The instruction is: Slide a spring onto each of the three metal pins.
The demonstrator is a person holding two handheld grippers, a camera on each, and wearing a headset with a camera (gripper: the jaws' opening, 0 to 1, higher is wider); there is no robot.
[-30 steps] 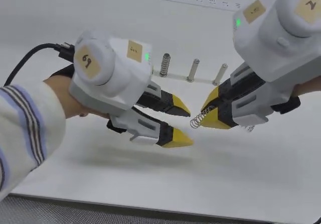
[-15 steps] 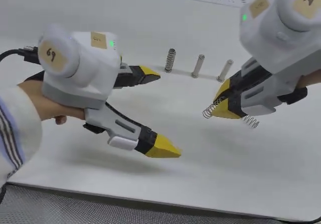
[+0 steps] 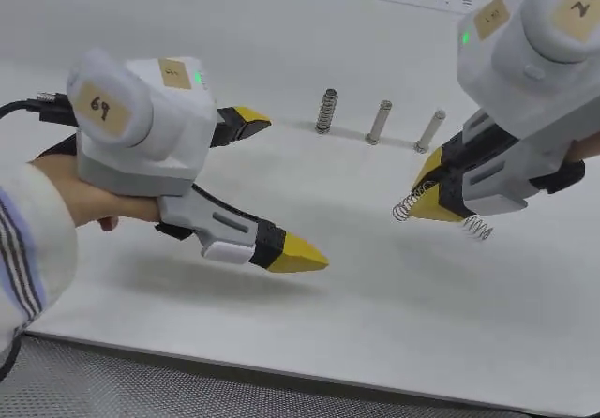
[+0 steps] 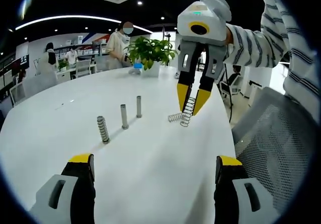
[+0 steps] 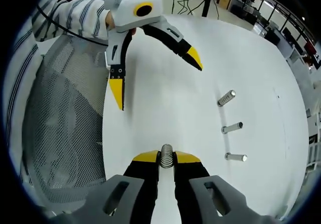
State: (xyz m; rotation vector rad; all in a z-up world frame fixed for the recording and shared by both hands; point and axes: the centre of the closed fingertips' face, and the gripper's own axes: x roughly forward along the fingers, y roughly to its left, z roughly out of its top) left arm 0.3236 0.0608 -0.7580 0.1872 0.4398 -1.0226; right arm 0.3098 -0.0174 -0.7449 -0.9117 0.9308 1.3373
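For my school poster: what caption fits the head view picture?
Right gripper pinches a spring, left gripper open; behind them three pins, the leftmost pin wearing its coil.

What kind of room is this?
Probably an open office or workshop: a big white table, a mesh chair beside it, and a potted plant at the table's far end.
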